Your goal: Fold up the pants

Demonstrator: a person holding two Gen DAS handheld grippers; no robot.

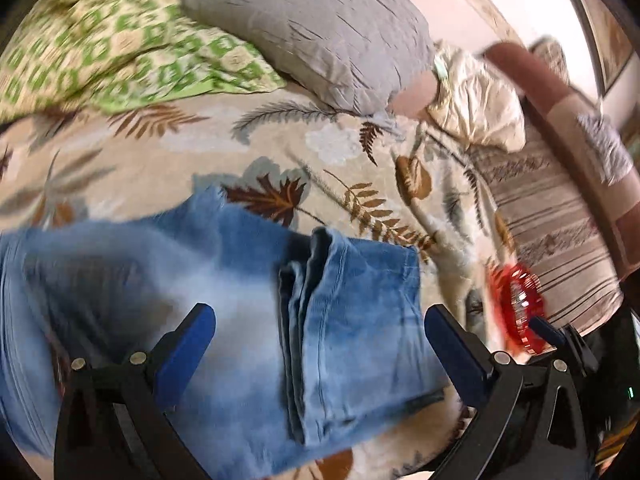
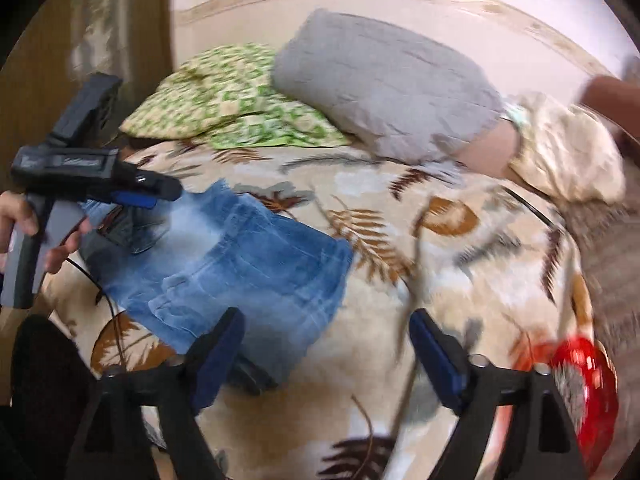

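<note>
Jeans (image 1: 248,320), folded, below open left tongs (image 1: 320,328)

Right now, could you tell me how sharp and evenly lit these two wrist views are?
Left wrist view: strong fisheye bending; the jeans smear on the left, the folded hem stays fairly crisp, the red object is blurred. Right wrist view: motion blur throughout, worst at the right edge; the wall behind the grey pillow is washed out.

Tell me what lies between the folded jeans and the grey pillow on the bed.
Only bare leaf-print bedspread. In the right wrist view, nothing sits between the folded jeans and the grey pillow; the left wrist view shows the same.
</note>
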